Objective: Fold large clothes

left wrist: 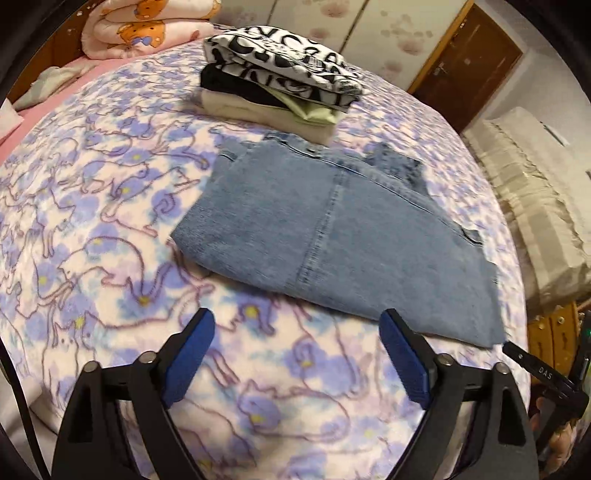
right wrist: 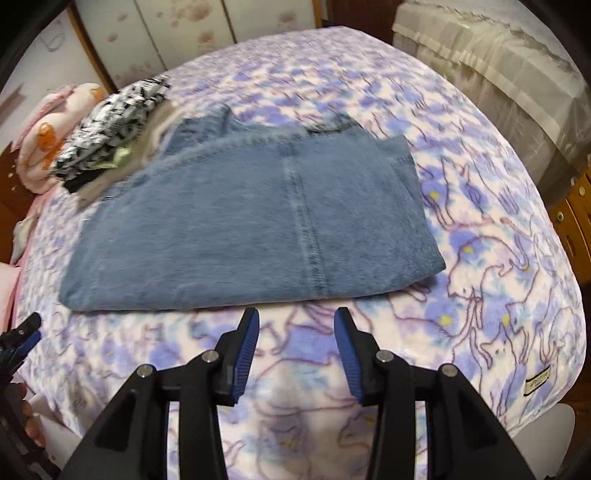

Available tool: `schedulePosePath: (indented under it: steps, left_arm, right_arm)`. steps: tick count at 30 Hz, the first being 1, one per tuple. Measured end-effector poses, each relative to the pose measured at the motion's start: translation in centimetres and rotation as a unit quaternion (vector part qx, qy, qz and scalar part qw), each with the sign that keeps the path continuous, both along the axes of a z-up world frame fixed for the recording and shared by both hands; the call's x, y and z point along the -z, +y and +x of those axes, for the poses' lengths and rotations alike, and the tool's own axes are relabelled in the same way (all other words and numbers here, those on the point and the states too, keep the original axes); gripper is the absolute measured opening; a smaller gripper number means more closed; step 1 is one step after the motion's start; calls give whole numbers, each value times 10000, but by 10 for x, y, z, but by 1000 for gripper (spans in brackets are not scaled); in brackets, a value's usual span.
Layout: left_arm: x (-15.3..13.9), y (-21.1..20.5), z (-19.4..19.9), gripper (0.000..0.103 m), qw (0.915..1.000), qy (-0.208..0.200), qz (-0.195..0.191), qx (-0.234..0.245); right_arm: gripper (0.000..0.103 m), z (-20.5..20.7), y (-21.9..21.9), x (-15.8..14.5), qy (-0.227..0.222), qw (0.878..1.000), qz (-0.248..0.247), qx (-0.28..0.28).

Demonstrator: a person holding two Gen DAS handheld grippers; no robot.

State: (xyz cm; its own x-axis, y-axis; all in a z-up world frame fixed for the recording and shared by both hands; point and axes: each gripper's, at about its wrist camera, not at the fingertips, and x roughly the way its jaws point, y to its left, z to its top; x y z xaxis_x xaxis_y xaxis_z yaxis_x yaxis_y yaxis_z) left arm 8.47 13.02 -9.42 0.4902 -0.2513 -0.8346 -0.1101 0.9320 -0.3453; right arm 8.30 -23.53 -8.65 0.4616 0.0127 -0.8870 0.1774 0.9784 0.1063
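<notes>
Jeans [left wrist: 332, 236] lying folded flat on the blanket [left wrist: 92, 221], seam showing, just in front of the clothes pile [left wrist: 280, 77]. Left gripper [left wrist: 297, 323] and right gripper [right wrist: 295, 319] both hovering released, holding nothing.

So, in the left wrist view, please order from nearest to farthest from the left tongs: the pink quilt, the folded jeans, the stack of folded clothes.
1. Folded jeans: just ahead of the left tongs, slightly right.
2. Stack of folded clothes: behind the jeans.
3. Pink quilt: far left, at the bed's end.
</notes>
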Motion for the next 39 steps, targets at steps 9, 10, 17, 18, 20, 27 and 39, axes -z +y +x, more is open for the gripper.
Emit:
schedulePosePath:
  steps: [9,10,17,18,20,27,39]
  left_arm:
    - [13,-12,-12,98,9979,238,-567,187]
    - [20,-11,-12,98,9969,271,-715,168]
    - [74,-4,-10,98,9894,-43,-1448,-73]
    - [83,-2,-7,98,9875,-78,-1570,-132]
    - [100,1,0,98,9855,-79,-1668,-284]
    - [128,16,30,98,9701,-468,-2288,-667]
    - [133,17,120,97,9665,-794,-2301,-814]
  right_arm:
    - [56,-13,33,-37,-837,9959,13,-350]
    - [56,-14,35,-39,-911,9952,-18,-357]
    - [56,2,46,-18,-1084,9937,57,-293]
    - [56,4,47,-14,-1071,9938,84,-279]
    - [56,11,49,-3,-1040,9941,115,-278]
    - [56,37,59,29,-844,9952,134,-469]
    - [56,75,75,43,-1033,9914,-92,-792]
